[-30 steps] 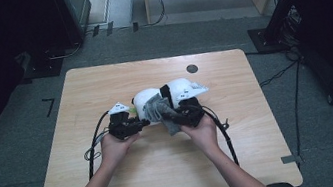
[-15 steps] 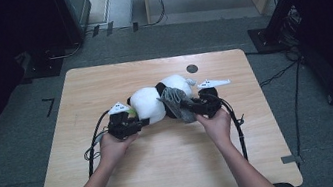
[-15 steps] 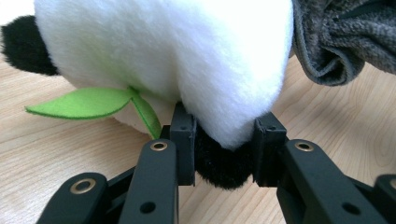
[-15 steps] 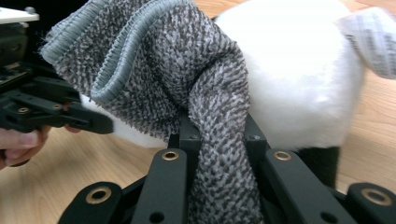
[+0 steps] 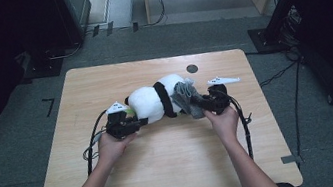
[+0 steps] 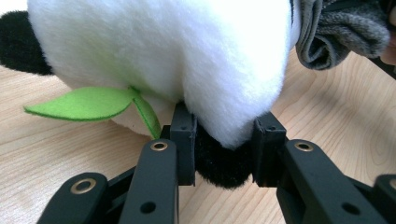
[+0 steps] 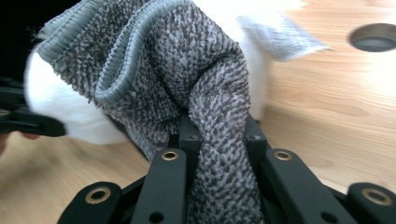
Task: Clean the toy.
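The left hand-held gripper point(image 5: 142, 122) is clamping the plush panda's point(image 5: 153, 101) black paw at nine o'clock; the right hand-held gripper point(image 5: 198, 104) is pinching the grey sock point(image 5: 186, 98) at three o'clock on the counter point(image 5: 177, 173).

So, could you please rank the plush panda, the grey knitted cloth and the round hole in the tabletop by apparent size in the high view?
1. plush panda, clearly largest.
2. grey knitted cloth, noticeably smaller.
3. round hole, smallest.
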Demonstrator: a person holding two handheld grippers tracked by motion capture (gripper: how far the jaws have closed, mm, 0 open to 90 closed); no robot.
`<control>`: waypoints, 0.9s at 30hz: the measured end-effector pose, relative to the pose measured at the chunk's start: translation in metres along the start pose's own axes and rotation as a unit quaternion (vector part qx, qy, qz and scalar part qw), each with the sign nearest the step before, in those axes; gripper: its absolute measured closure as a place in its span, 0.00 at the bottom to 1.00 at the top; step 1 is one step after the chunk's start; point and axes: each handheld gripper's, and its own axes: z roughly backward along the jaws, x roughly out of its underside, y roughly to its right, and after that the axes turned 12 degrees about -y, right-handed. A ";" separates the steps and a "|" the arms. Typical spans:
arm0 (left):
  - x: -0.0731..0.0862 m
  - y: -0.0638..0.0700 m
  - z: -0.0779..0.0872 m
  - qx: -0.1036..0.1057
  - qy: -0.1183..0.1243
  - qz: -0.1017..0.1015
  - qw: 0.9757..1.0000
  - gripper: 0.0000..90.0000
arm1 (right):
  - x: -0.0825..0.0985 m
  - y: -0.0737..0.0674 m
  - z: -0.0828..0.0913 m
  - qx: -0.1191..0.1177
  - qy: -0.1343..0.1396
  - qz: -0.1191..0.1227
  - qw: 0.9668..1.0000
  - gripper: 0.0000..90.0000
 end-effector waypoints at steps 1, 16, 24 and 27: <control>0.000 0.000 0.000 0.001 0.000 -0.001 1.000 0.76 | 0.001 0.004 0.000 0.002 0.001 -0.005 1.000 0.87; -0.001 -0.002 0.027 0.050 0.004 -0.013 0.999 0.75 | -0.006 0.020 0.032 0.010 0.053 -0.023 0.998 0.86; 0.004 0.021 0.031 0.069 -0.011 -0.048 0.996 0.74 | -0.024 -0.011 0.051 -0.035 0.070 0.043 0.996 0.86; 0.007 0.022 0.024 0.071 -0.021 -0.053 0.996 0.74 | -0.026 -0.017 0.040 -0.037 0.042 0.061 0.997 0.86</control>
